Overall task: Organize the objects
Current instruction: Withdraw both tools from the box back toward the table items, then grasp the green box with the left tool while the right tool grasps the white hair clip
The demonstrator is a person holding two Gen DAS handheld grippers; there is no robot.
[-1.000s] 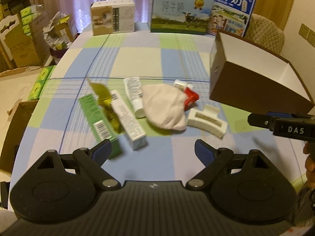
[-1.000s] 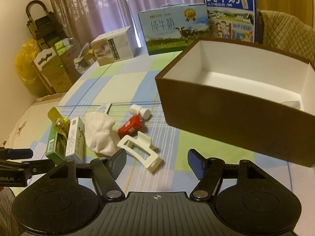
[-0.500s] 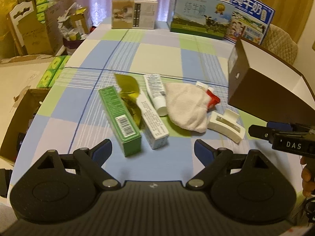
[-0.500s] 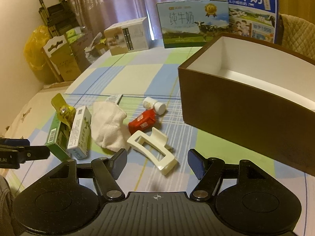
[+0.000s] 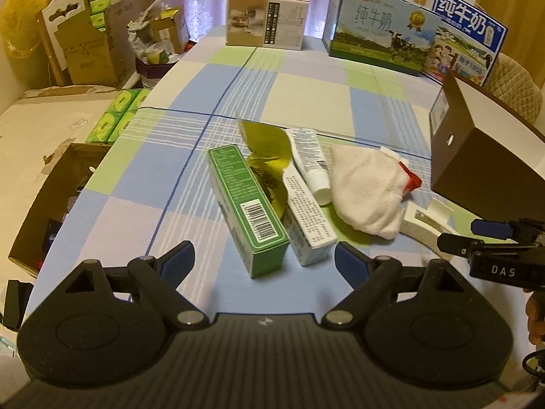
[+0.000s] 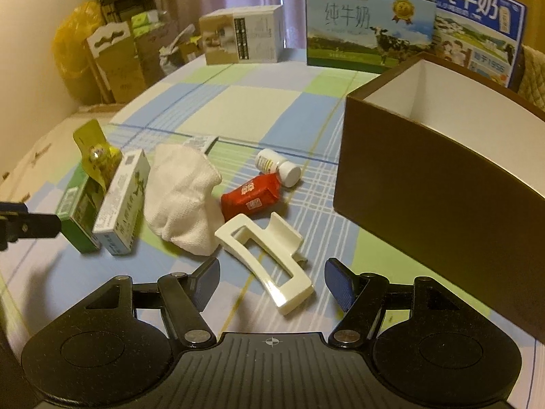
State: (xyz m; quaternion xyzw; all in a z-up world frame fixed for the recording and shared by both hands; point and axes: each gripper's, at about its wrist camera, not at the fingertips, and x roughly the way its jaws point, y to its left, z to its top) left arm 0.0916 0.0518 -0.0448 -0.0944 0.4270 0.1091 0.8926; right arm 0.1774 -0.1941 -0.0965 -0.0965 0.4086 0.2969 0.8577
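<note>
Checked cloth covers the table (image 5: 306,102); left wrist view first: left gripper (image 5: 262,264) has its jaws spread wide, holding nothing, low over the near edge and lined up on the green carton (image 5: 247,201), which lies just ahead between the fingers, barcode end nearest. Touching its right side is a white carton (image 5: 308,214), with a yellow-green foil packet (image 5: 267,156) wedged between the two at the far end. A tube (image 5: 311,163) lies just right of that, then a white cloth (image 5: 366,191) bunched up, a red packet (image 5: 410,180) peeking out behind it, and the brown box (image 5: 477,167) at far right. Green carton looks light and stiff, cardboard, so probably best pinched across its narrow width near the barcode end; squeeze too hard and it may dent. Right wrist view: right gripper (image 6: 270,281) is also spread and empty, with the white hair clip (image 6: 264,248) lying between and just ahead of the fingers. Clip is hard glossy plastic, light, likely slippery; take it across the long frame, not the curved teeth. Small bottle (image 6: 277,165) and red packet (image 6: 252,197) sit beyond it; brown box (image 6: 442,184) open on the right, nothing visible in the part of its inside that shows.
</note>
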